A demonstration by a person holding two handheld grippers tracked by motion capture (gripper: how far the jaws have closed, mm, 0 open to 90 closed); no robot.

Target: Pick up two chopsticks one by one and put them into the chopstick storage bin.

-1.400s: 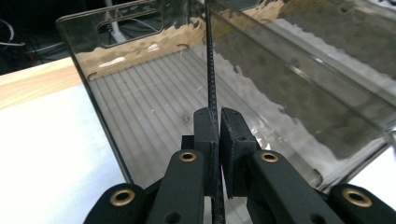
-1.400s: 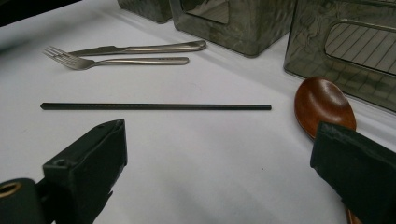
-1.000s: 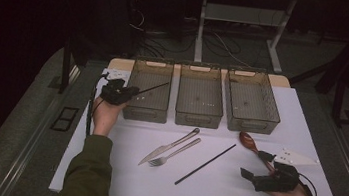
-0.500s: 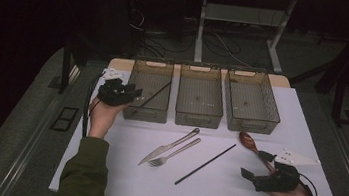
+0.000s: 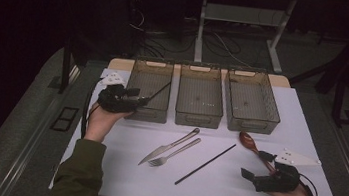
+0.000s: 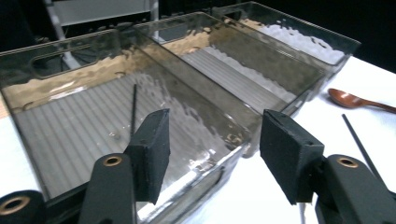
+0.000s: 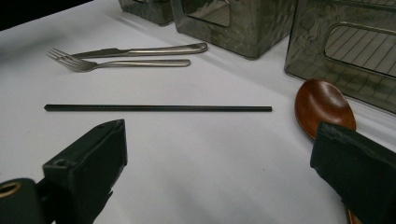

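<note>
My left gripper (image 5: 138, 98) (image 6: 215, 154) hovers at the front left corner of the left clear bin (image 5: 137, 81) (image 6: 60, 70). Its jaws have just been opening and stand open with nothing between them. A black chopstick (image 5: 161, 90) (image 6: 134, 109) leans inside that bin, apart from the pads. At the table's front right my right gripper (image 5: 255, 164) (image 7: 219, 158) rests open and empty. A second black chopstick (image 5: 204, 164) (image 7: 159, 108) lies just ahead of it. The brown wooden spoon (image 5: 249, 140) (image 7: 324, 107) lies by its right jaw.
A steel knife (image 5: 169, 145) (image 7: 140, 50) and fork (image 5: 176, 152) (image 7: 121, 63) lie side by side mid-table. The middle bin (image 5: 197, 121) (image 6: 210, 28) and right bin (image 5: 249, 126) (image 6: 303, 42) stand beside the left one along the white table's (image 5: 113, 171) far edge.
The left gripper's jaws opened and let go of the chopstick, which now leans in the left bin. The left hand drew back a little toward the left. The right hand kept still.
</note>
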